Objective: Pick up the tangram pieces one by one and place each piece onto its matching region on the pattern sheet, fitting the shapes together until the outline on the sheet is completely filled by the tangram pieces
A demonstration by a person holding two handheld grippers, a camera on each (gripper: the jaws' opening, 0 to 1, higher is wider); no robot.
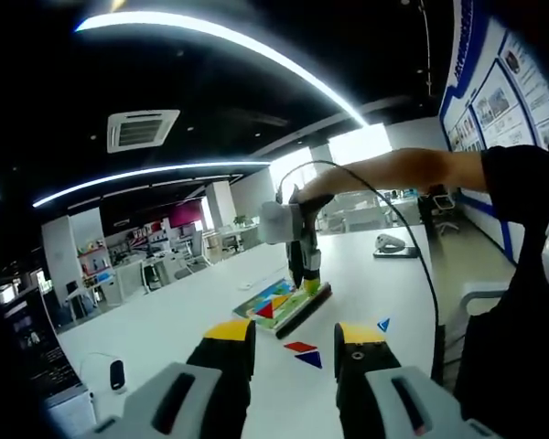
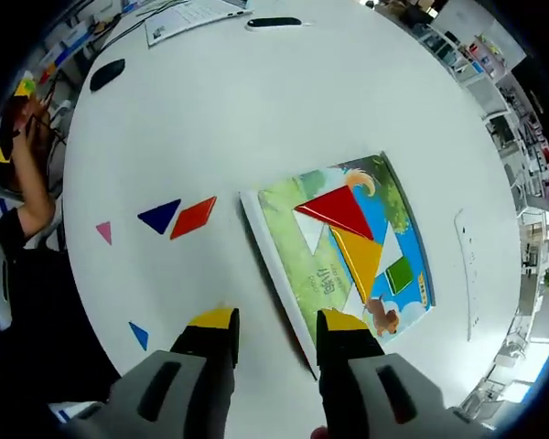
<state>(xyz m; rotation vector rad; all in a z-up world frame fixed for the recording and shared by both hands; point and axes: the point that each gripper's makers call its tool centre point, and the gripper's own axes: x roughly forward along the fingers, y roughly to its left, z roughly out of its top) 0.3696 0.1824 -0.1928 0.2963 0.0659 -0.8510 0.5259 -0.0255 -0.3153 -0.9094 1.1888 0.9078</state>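
Three tangram pieces already lie on the pattern sheet: a red triangle, a yellow triangle touching it, and a small green square just beside the yellow one. The sheet rests flat on the white surface. Four loose pieces lie apart from the sheet on that surface: a dark blue triangle touching a red slanted four-sided piece, a pink triangle nearby, and a small blue triangle.

Your right gripper hangs above the sheet's near edge, its jaws wide apart and holding nothing. In the left gripper view, your left gripper is raised well back from the sheet, jaws also wide and empty, while your right gripper stands over the sheet.
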